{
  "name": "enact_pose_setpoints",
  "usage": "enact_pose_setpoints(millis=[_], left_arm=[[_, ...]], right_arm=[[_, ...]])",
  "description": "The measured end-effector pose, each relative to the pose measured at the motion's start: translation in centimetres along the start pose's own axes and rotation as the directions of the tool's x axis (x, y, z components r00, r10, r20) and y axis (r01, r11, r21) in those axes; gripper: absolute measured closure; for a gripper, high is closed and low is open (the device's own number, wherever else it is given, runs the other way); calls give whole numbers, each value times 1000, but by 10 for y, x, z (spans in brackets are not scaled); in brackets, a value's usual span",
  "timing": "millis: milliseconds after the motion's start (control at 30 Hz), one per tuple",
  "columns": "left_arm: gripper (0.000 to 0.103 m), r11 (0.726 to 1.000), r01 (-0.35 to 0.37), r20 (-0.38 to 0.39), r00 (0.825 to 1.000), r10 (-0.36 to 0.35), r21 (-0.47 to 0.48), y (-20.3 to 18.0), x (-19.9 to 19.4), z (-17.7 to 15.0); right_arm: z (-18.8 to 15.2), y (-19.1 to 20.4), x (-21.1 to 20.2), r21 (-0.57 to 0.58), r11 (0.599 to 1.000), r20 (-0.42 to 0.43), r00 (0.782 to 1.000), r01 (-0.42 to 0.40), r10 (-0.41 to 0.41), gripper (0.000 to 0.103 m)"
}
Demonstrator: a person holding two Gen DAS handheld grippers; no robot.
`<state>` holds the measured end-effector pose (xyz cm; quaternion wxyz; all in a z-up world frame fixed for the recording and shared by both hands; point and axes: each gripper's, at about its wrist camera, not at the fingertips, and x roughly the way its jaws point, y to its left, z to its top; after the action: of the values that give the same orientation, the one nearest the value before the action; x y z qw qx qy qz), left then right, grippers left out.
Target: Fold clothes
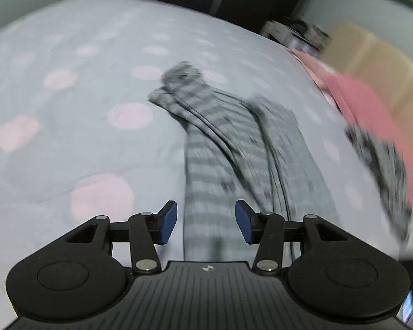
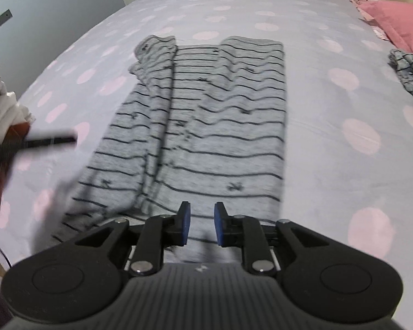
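Both tongs hover empty over a grey, black-striped cotton garment [image 2: 201,126] spread on the pale, pink-dotted bedspread [image 2: 330,165]: left tongs [image 1: 206,221] parted wide, right tongs [image 2: 201,224] narrowly apart, cloth directly ahead of each.

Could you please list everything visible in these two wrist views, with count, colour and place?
striped garment: one, grey with dark stripes, lying lengthwise mid-bed, sides folded inward.
bedspread: one, pale grey with pink dots, covering the bed.
checked cloth: one, grey with dark lines, crumpled at the bed's right edge.
pillow: one, pink, far right corner.
white pile: one, white fabric, left edge; too blurred to identify.
cardboard box: one, tan, beyond the bed in the left wrist view.
left gripper: one, black with blue pads, open above the garment.
right gripper: one, black with blue pads, open over the garment's near edge, nothing clamped.
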<state>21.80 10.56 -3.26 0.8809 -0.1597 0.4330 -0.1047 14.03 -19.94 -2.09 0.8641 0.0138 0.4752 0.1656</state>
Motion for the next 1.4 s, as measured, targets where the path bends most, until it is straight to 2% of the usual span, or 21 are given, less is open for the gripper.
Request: enact_pose_setpoints(millis=[100, 133, 200, 267, 467, 600, 667, 700, 733, 833, 900, 967, 1067, 1133, 1167, 1200, 1233, 1267, 1300, 1333, 1400], left_arm=[[56, 995, 7, -33, 999, -10, -96, 15, 32, 30], [56, 995, 2, -42, 999, -6, -100, 16, 43, 39], [54, 995, 0, -59, 998, -6, -103, 17, 62, 54], [54, 993, 4, -63, 998, -12, -116, 18, 79, 70], [51, 971, 11, -51, 998, -24, -241, 32, 122, 106], [52, 961, -6, -29, 1000, -2, -276, 39, 144, 118], [68, 959, -4, -14, 1000, 0, -283, 40, 150, 120], [87, 960, -14, -12, 1000, 11, -279, 40, 152, 121], [94, 964, -22, -6, 1000, 21, -265, 37, 151, 122], [103, 982, -28, 51, 998, 38, -189, 24, 142, 131], [103, 990, -24, 79, 996, 35, -136, 10, 132, 140], [103, 998, 4, 80, 997, 2, -70, -6, 127, 149], [103, 999, -53, 59, 997, 53, -4, -26, 124, 159], [103, 993, -119, 24, 993, 119, -16, -27, 126, 158], [102, 989, -142, 9, 990, 143, -28, -23, 128, 155], [95, 985, -166, -7, 986, 166, -40, -20, 130, 153], [83, 981, -187, -21, 982, 186, -54, -17, 132, 151], [75, 978, -193, -29, 981, 191, -82, -11, 133, 149], [60, 974, -194, -38, 981, 190, -116, -4, 134, 146], [55, 971, -193, -51, 981, 187, -142, 1, 137, 142], [56, 964, -190, -71, 981, 179, -184, 9, 141, 137]], right_arm=[[-5, -12, 2, -18, 998, -5, 998, 56, -56, 76], [-6, -15, 4, -32, 996, -5, 996, 83, -83, 69], [-7, -21, 6, -61, 989, -5, 991, 137, -137, 63], [-5, -22, 10, -117, 977, -9, 984, 177, -179, 63], [-1, -14, 17, -226, 965, -67, 986, 135, -153, 61], [-2, -12, 23, -257, 957, -76, 985, 134, -158, 61], [-3, -16, 27, -242, 962, -88, 984, 129, -154, 61], [-2, -17, 29, -234, 964, -96, 984, 126, -152, 61], [-2, -18, 29, -229, 966, -100, 984, 122, -148, 61], [-1, -14, 28, -236, 965, -93, 986, 114, -139, 61], [-1, -11, 26, -251, 962, -84, 988, 107, -131, 61], [0, -7, 24, -259, 960, -78, 989, 101, -125, 61], [1, -2, 21, -269, 960, -74, 992, 82, -105, 61], [1, -1, 20, -273, 959, -73, 993, 74, -97, 61], [1, 0, 19, -274, 959, -73, 992, 75, -99, 61], [0, 0, 19, -275, 958, -73, 992, 76, -100, 61], [0, -1, 18, -274, 959, -72, 992, 77, -100, 61], [0, -1, 18, -273, 959, -70, 992, 78, -101, 61], [0, -2, 18, -272, 959, -70, 993, 77, -100, 61], [0, -2, 17, -270, 960, -68, 993, 76, -98, 61], [0, -3, 16, -269, 960, -66, 993, 74, -95, 61]])
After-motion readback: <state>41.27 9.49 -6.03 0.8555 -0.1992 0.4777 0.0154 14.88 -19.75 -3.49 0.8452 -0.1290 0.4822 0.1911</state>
